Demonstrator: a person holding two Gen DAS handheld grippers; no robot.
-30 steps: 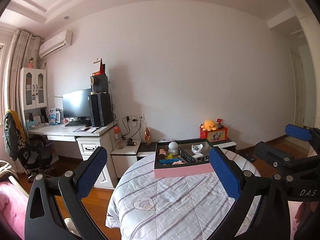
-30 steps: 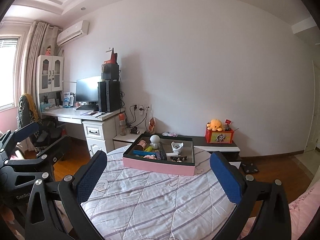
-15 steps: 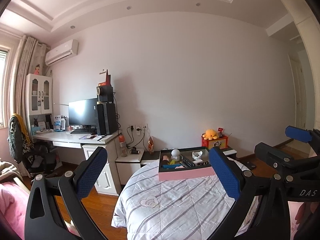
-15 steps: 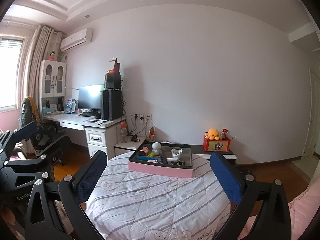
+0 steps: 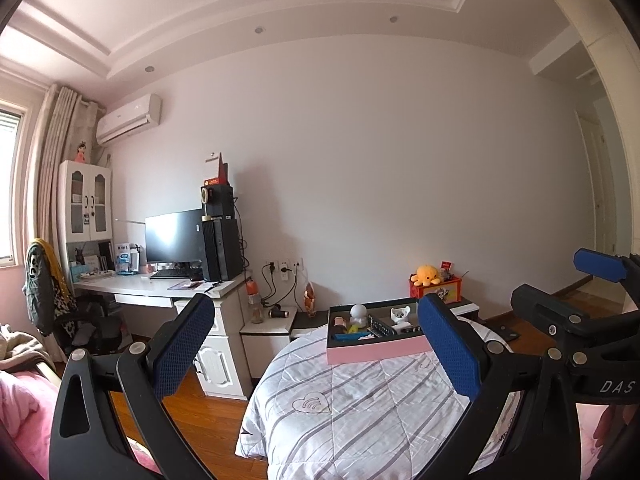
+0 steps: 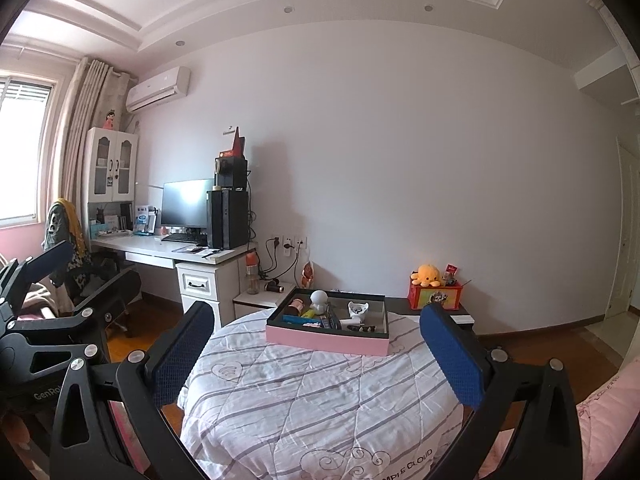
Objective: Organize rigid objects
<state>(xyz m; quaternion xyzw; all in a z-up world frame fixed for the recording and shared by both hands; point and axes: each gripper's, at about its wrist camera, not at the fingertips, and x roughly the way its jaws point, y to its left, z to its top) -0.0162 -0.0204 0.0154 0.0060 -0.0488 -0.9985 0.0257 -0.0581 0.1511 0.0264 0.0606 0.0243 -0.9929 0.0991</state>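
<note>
A pink tray with dark inner walls rests on the far side of a round table covered by a striped quilt. Inside it lie a white round figure, a white cup, a dark remote and other small items. My left gripper is open and empty, well back from the tray. My right gripper is likewise open and empty, far short of the tray. The right gripper shows at the left wrist view's right edge, and the left gripper at the right wrist view's left edge.
A white desk with a monitor and a black computer tower stands at the left wall, with a draped chair beside it. A low cabinet behind the table carries a red box with an orange plush octopus. Pink bedding lies at both lower corners.
Both grippers have pulled back and tilted upward, so the table and tray sit lower and smaller and more ceiling shows. Both stay open and empty.
</note>
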